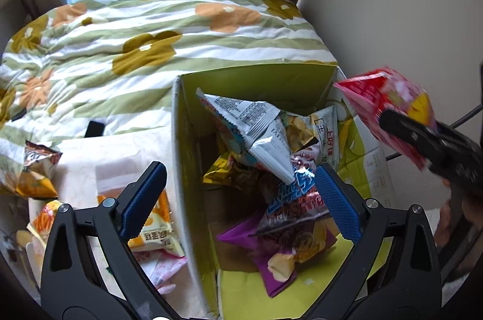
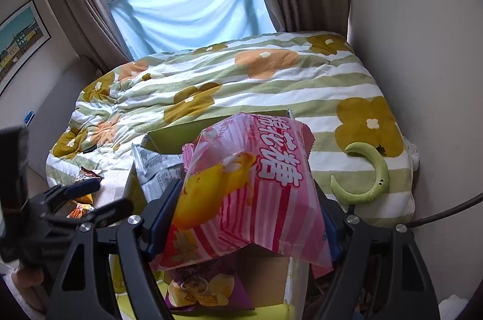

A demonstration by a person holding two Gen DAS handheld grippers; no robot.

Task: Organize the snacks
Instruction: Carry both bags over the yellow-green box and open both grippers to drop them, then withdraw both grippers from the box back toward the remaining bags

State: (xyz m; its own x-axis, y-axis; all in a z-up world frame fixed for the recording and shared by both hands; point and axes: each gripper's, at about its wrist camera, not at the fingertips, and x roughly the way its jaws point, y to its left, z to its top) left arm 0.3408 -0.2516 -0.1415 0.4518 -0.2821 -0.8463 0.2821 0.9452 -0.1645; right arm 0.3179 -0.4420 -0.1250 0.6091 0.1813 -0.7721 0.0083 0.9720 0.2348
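Pink bag (image 2: 253, 193) clamped in right gripper (image 2: 241, 205) hangs right above box (image 1: 193, 109); left gripper (image 1: 241, 199) wide open, empty.

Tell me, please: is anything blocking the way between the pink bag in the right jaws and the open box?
Nothing visible does. The pink bag, held in the right gripper, hangs beside the box; its top is open, with snack packets piled inside.

The left gripper (image 1: 241, 196) points steeply down, its blue-padded fingers (image 1: 338, 202) spread wide with nothing pressed between them. The right gripper (image 2: 246, 214) is tilted downward too — its pads clamp both sides of a pink packet (image 2: 256, 193), which sticks up past the fingertips.
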